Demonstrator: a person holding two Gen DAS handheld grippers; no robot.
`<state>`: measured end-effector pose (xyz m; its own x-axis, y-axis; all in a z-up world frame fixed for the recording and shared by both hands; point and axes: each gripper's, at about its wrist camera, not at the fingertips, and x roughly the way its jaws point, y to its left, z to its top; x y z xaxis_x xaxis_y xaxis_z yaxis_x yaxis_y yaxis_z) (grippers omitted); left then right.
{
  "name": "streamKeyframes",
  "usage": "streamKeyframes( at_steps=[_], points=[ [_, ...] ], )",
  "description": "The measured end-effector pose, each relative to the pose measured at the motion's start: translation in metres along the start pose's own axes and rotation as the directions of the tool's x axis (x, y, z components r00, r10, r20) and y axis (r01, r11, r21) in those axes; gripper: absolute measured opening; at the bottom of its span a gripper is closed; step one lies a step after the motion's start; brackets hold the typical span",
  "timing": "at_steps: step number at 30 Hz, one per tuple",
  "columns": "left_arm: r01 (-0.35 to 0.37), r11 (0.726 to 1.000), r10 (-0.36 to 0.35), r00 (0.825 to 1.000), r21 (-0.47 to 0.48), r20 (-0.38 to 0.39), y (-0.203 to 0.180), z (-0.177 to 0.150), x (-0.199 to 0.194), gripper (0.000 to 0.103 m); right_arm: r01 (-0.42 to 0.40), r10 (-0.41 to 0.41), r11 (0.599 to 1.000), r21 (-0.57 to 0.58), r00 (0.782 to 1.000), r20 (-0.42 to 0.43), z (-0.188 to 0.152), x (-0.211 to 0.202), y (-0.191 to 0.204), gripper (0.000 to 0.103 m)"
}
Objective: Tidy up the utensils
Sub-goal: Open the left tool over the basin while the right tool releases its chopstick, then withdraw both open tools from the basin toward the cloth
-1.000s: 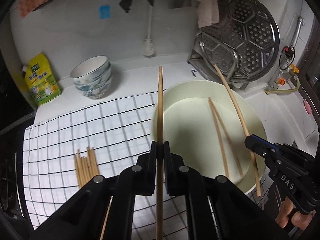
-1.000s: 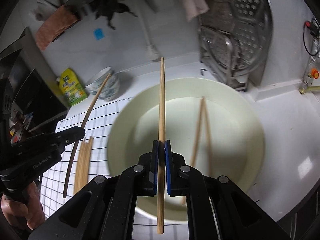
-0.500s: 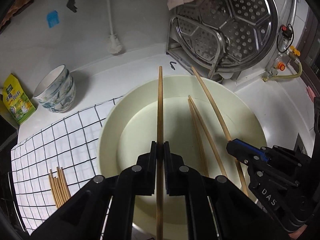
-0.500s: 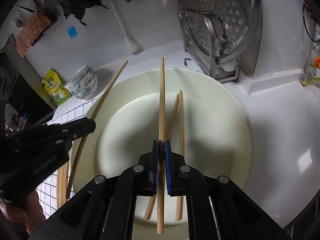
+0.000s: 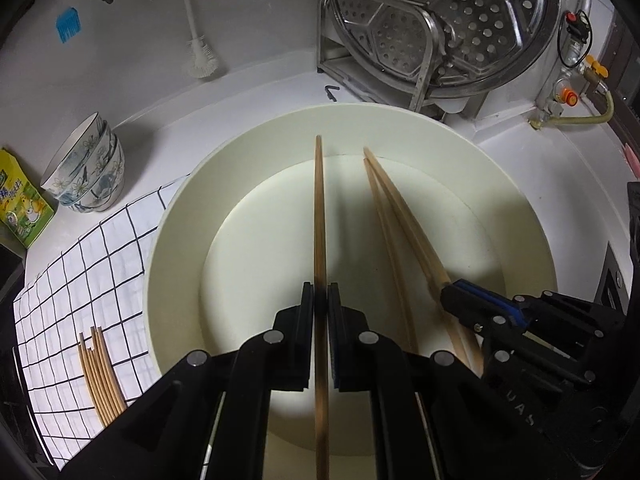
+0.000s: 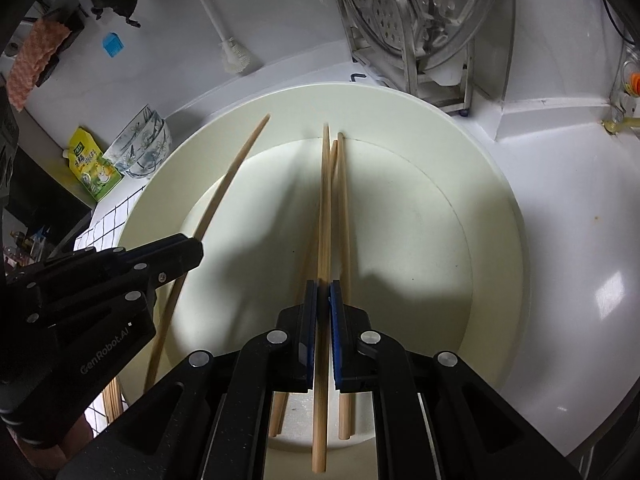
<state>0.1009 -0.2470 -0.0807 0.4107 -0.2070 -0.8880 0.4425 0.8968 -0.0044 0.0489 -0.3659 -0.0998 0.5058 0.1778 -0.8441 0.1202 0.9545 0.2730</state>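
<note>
A large cream basin sits on the white counter. My left gripper is shut on one wooden chopstick and holds it over the basin. My right gripper is shut on another chopstick, just above two loose chopsticks lying in the basin. The right gripper also shows in the left wrist view, beside those loose chopsticks. The left gripper and its chopstick show at the left of the right wrist view. A bundle of several chopsticks lies on the checked cloth.
Stacked patterned bowls and a yellow-green packet stand at the left. A steel rack with a perforated steamer plate stands behind the basin. A white brush leans on the wall. A gas valve and hose are at the right.
Both grippers have moved from the cloth side to over the basin and lowered toward it, each still holding its chopstick. The right one now hangs just above the two loose chopsticks.
</note>
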Motion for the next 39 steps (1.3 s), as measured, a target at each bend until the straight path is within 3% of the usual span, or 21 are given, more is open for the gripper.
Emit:
streamKeyframes(
  at_steps=[2, 3, 6, 22, 31, 39],
  points=[
    [-0.007, 1.0, 0.007, 1.0, -0.007, 0.003, 0.002, 0.0, -0.002, 0.012, 0.004, -0.004, 1.0, 0.003, 1.0, 0.008, 0.0, -0.002, 0.0, 0.015],
    [-0.012, 1.0, 0.012, 1.0, -0.011, 0.008, 0.004, -0.001, -0.004, 0.022, 0.006, -0.006, 1.0, 0.004, 1.0, 0.015, 0.0, -0.004, 0.0, 0.02],
    [-0.028, 0.999, 0.029, 0.999, -0.026, 0.04, 0.01, -0.001, -0.015, 0.055, 0.008, -0.008, 1.0, 0.002, 0.999, 0.033, 0.0, -0.011, 0.001, 0.021],
    [-0.044, 0.997, 0.048, 0.996, -0.061, 0.075, 0.045, -0.031, -0.059, 0.066, 0.026, -0.026, 1.0, -0.001, 0.996, 0.083, -0.012, -0.046, 0.023, 0.04],
    [-0.041, 0.996, 0.052, 0.99, -0.084, 0.13, 0.079, -0.05, -0.096, 0.073, 0.026, -0.022, 0.999, -0.027, 0.993, 0.114, -0.022, -0.066, 0.062, 0.049],
    [-0.042, 0.991, 0.06, 0.987, -0.124, 0.147, 0.117, -0.076, -0.115, 0.073, 0.036, -0.027, 0.997, -0.072, 0.992, 0.125, -0.031, -0.075, 0.101, 0.05]
  ],
)
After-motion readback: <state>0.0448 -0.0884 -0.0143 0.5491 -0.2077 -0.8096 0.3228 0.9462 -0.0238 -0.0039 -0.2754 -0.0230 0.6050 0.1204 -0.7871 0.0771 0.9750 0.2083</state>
